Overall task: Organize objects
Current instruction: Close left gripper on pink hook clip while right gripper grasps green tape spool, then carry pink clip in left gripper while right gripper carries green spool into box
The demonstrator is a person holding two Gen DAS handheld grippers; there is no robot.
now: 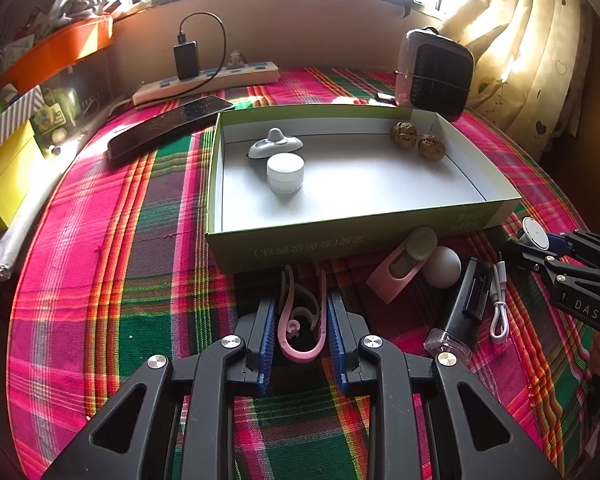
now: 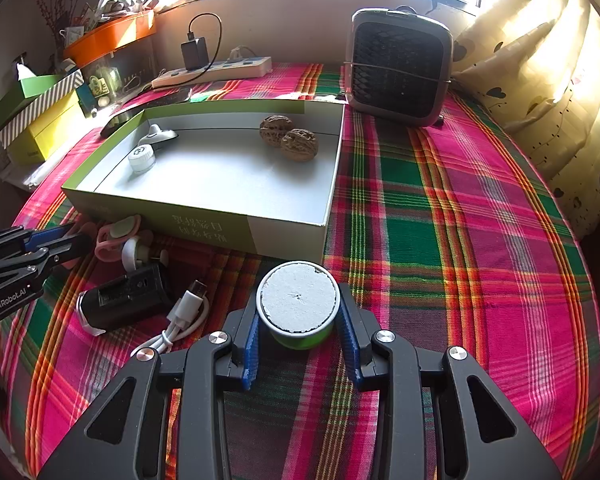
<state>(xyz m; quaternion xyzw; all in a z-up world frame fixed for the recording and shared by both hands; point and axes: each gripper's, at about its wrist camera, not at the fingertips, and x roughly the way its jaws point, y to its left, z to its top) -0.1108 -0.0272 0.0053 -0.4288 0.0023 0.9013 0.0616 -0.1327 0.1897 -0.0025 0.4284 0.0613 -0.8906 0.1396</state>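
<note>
Item: we pinch 1 pink hook [image 1: 300, 322] in the left hand-held gripper [image 1: 302, 308], 1 round tin [image 2: 298, 304] in the right hand-held gripper [image 2: 299, 312], both likely bound for the box [image 1: 340, 236].

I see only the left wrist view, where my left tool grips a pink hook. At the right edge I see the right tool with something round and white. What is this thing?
Observer: A small round tub with a green body and a white top. It sits between the pads of the right tool, and both pads touch its sides.
Operator: Good. My pink hook hides nothing. What lies right of the box?
Observer: Right of the box there is only checked cloth, up to the curtain.
</note>
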